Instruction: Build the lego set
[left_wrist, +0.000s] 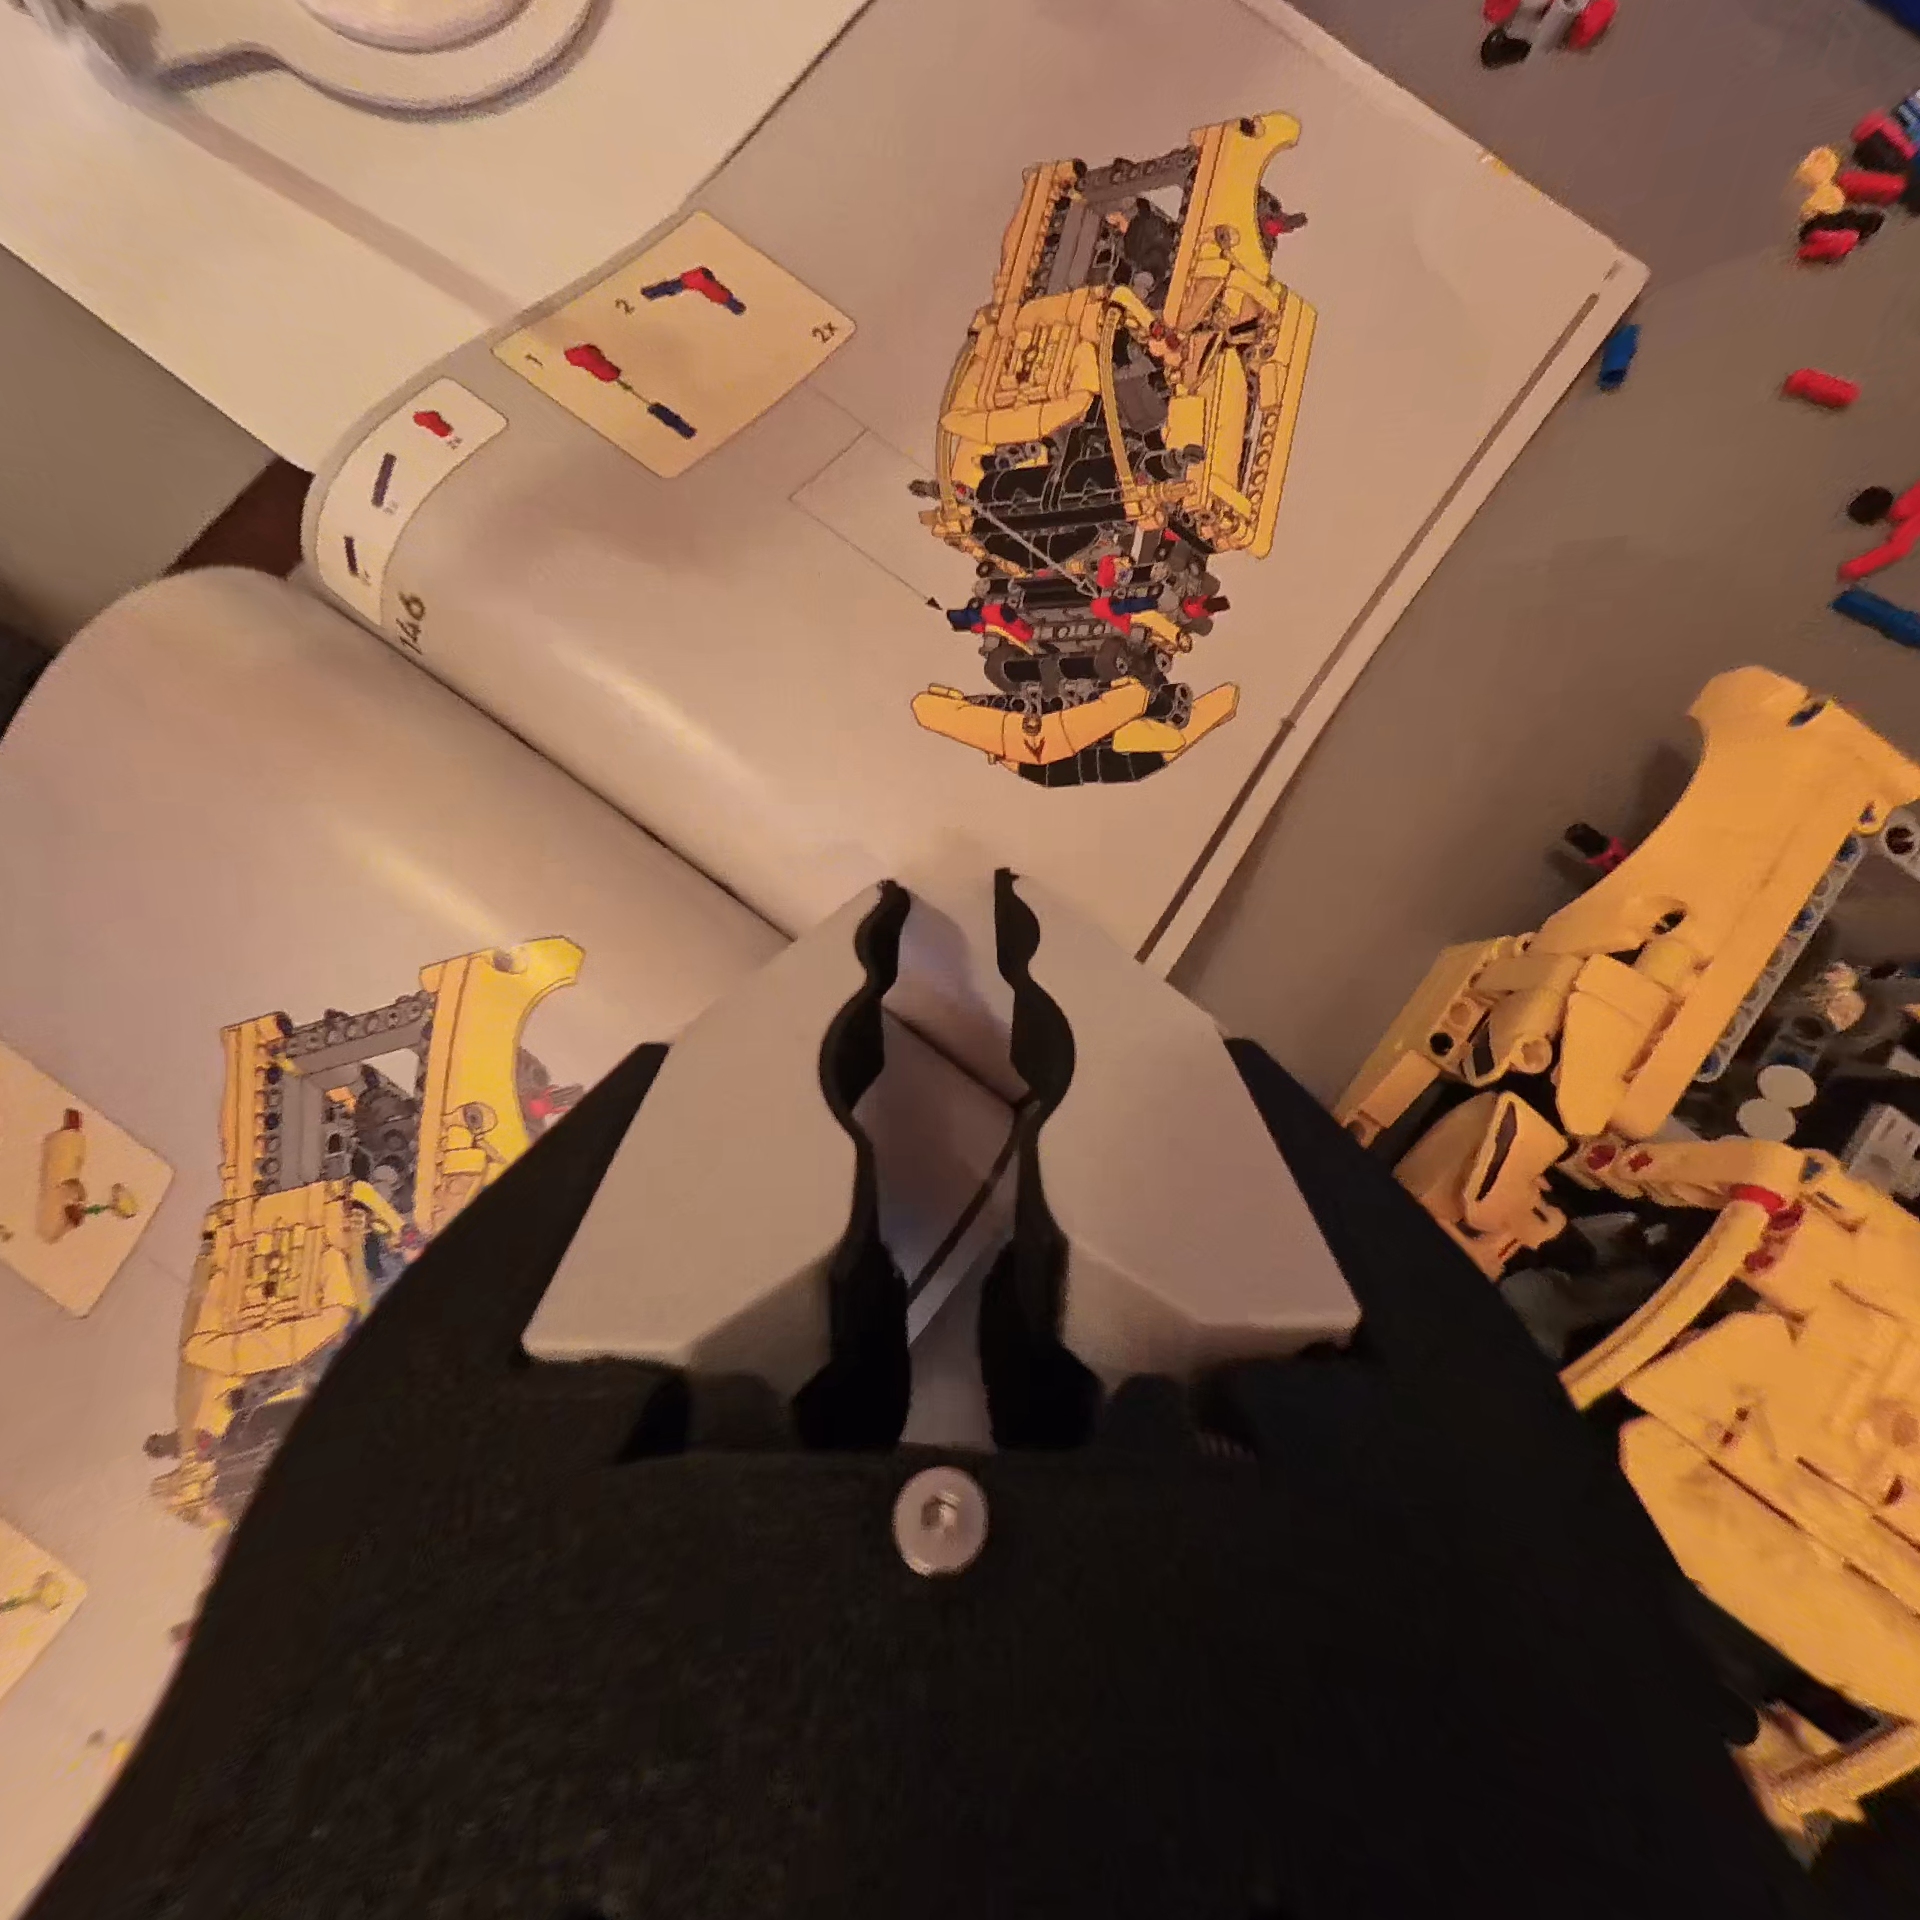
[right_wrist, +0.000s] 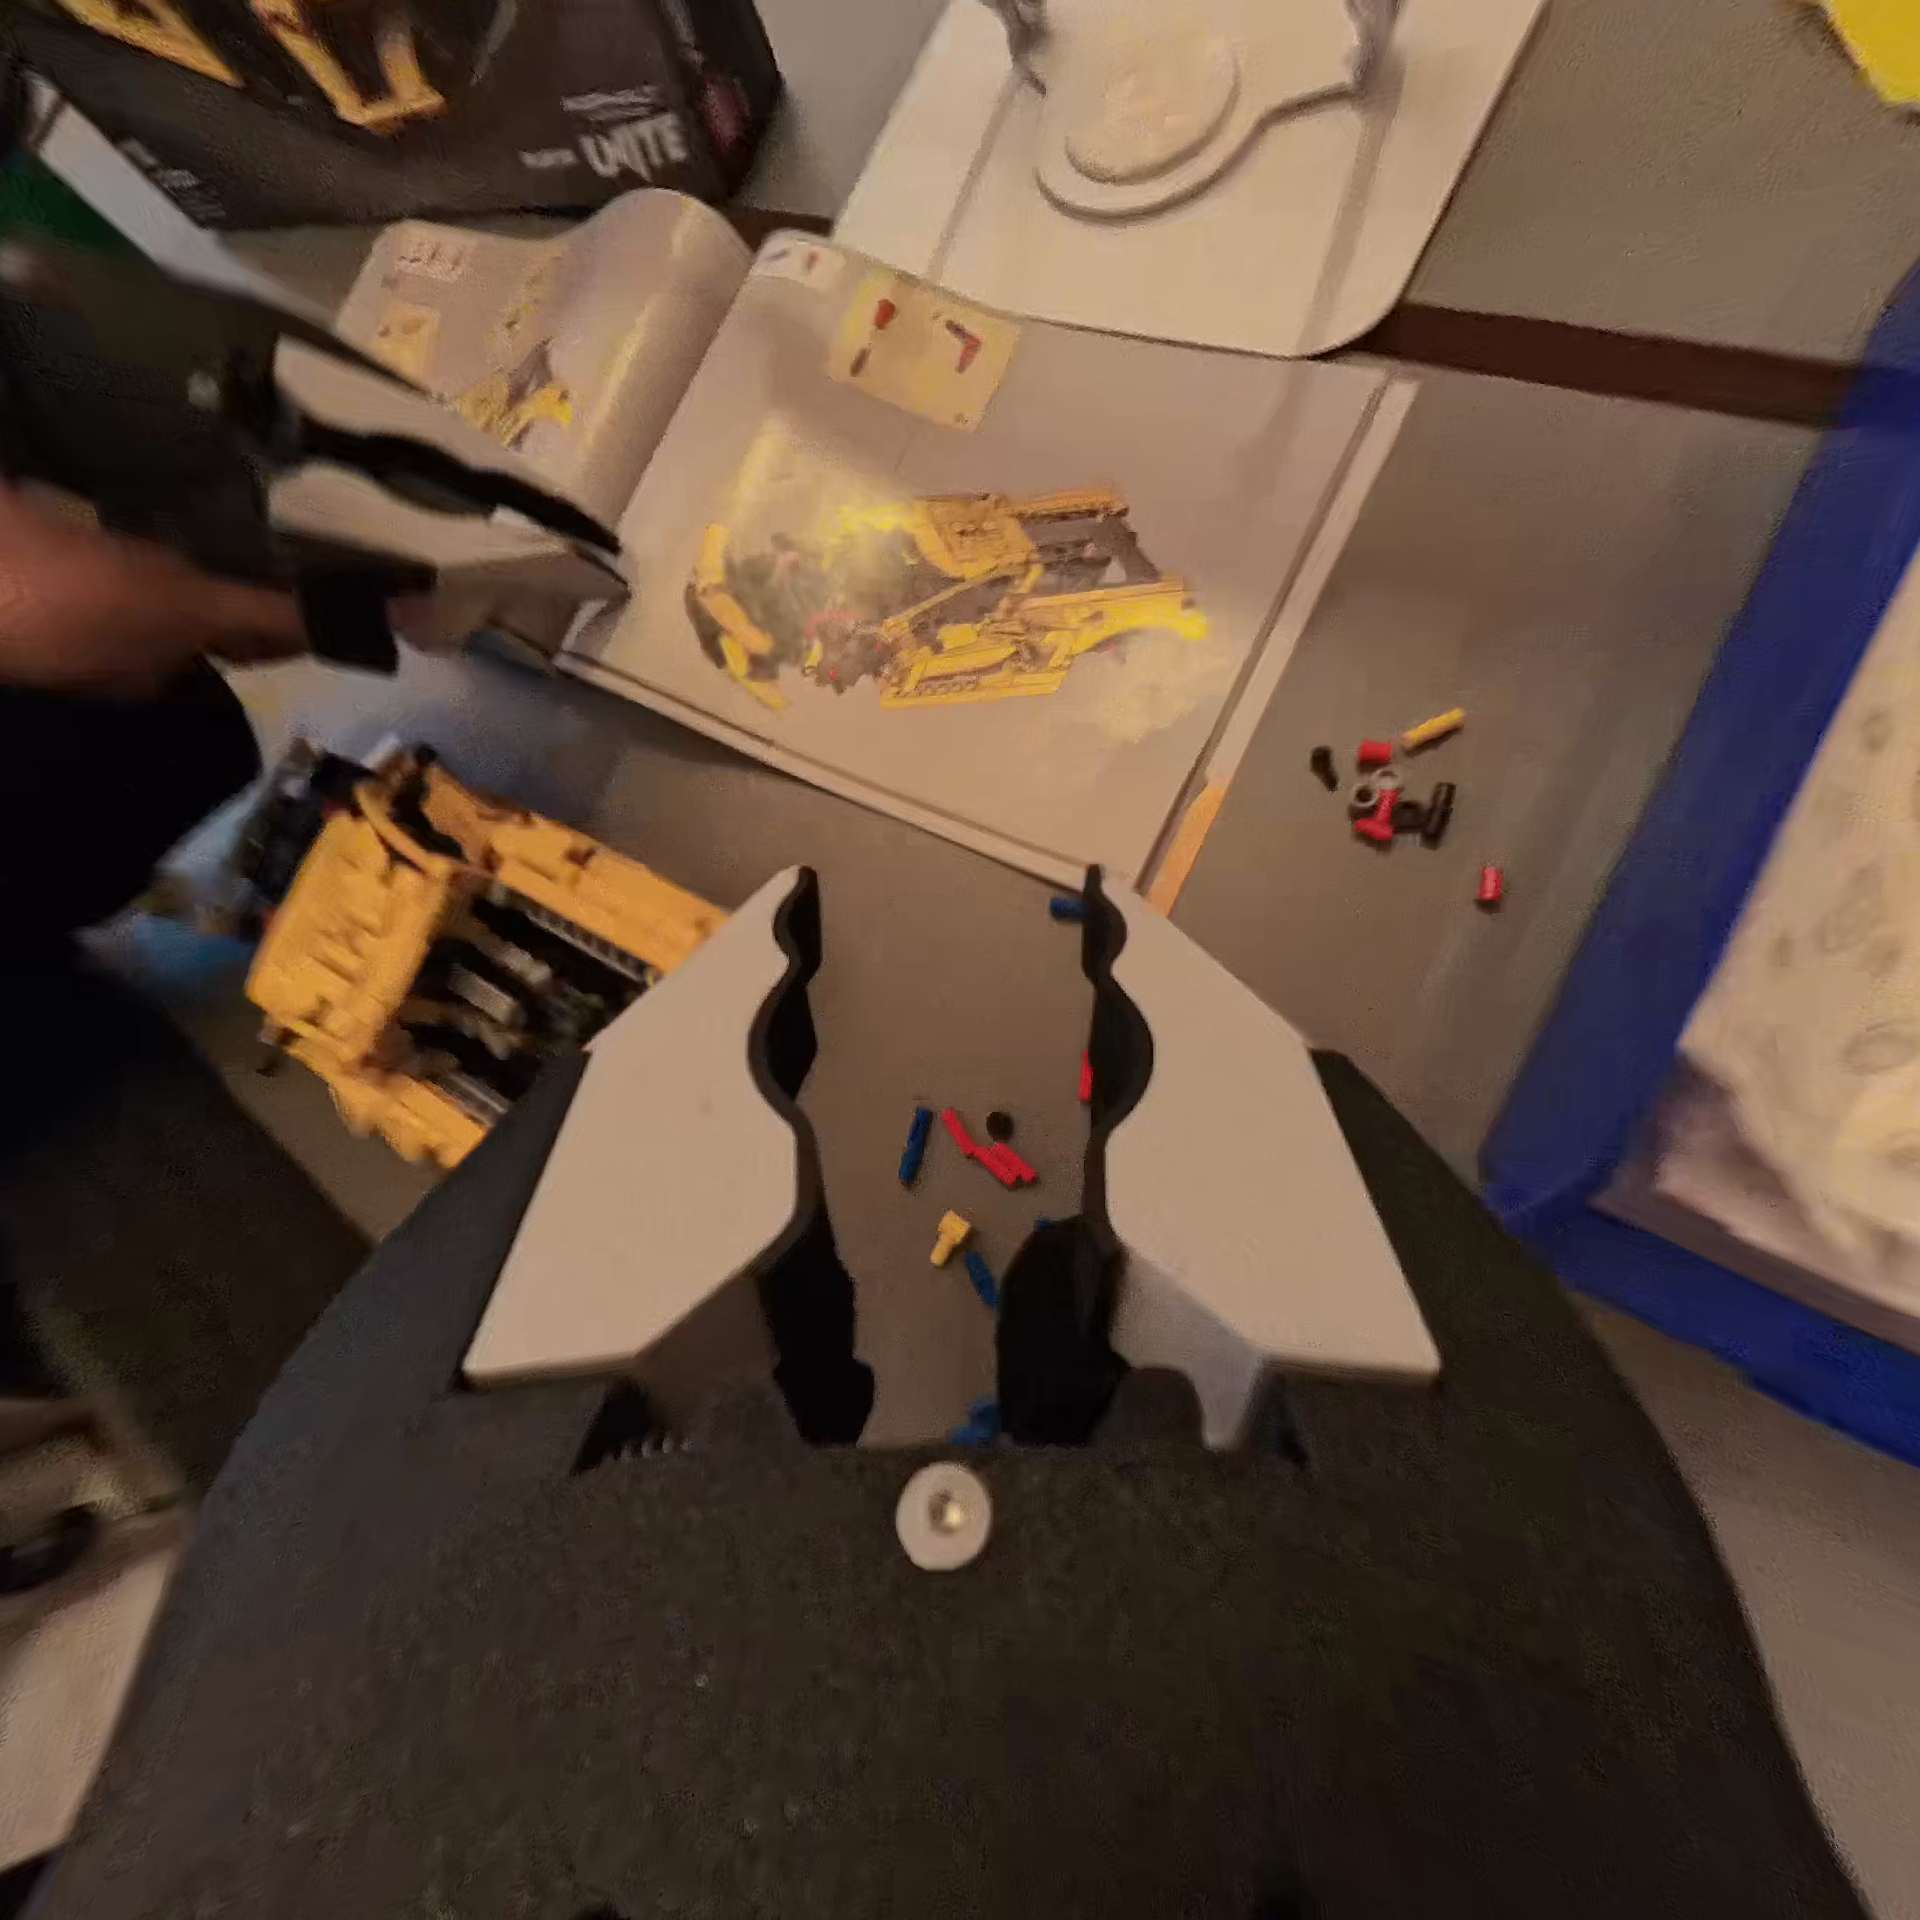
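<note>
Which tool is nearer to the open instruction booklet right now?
Left. The left tool hangs right over the instruction booklet; the right tool sits off its near edge, above loose pins.

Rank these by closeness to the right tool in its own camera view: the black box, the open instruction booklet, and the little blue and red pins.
1. Blue and red pins: on the table between the open fingers of the right tool.
2. Instruction booklet: just ahead of the tips.
3. Black box: far corner, upper left.
</note>
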